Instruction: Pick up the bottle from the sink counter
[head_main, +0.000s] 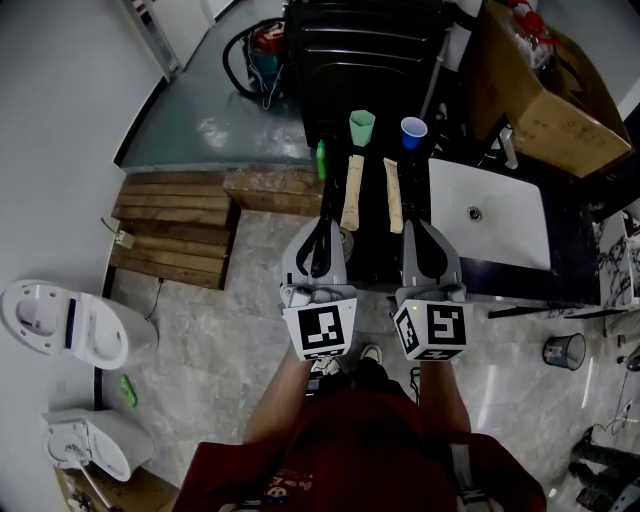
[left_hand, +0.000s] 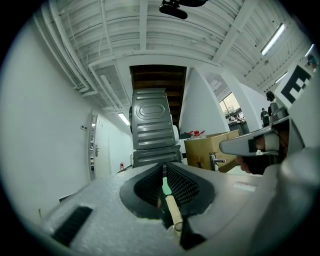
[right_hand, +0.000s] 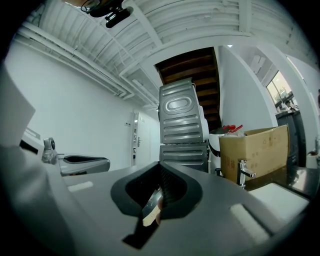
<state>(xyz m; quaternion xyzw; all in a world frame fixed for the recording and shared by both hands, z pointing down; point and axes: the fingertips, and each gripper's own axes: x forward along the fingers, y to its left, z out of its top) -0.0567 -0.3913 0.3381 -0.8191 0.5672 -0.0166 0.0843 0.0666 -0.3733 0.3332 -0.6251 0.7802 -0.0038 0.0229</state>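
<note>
1. The person stands at the dark sink counter (head_main: 372, 255) with a gripper in each hand, both held side by side over its near edge and pointing away from the body.
2. The left gripper (left_hand: 163, 169) has its claw closed. In the left gripper view the two meshed inner faces meet at the tips and clamp nothing, though a tan strip and a bit of green show through the hollow beneath them.
3. The right gripper (right_hand: 161, 171) is closed too, its jaws drawn together at the tips and holding nothing. A pale strip shows in the gap below.
4. The bottle (head_main: 321, 159) is small and green. It stands at the left edge of the counter, just beyond the tip of the left gripper and apart from it.
5. Farther back on the counter stand a green cup (head_main: 362, 127) and a blue cup (head_main: 413, 131), near each other but not touching.
6. Two long tan strips (head_main: 351, 192) lie lengthwise on the dark surface between the grippers, one on each side.
7. A white basin (head_main: 500, 240) is set into the counter to the right, with a cardboard box (head_main: 545, 95) behind it.
8. A white toilet (head_main: 70, 320) sits on the floor, well to the left.
</note>
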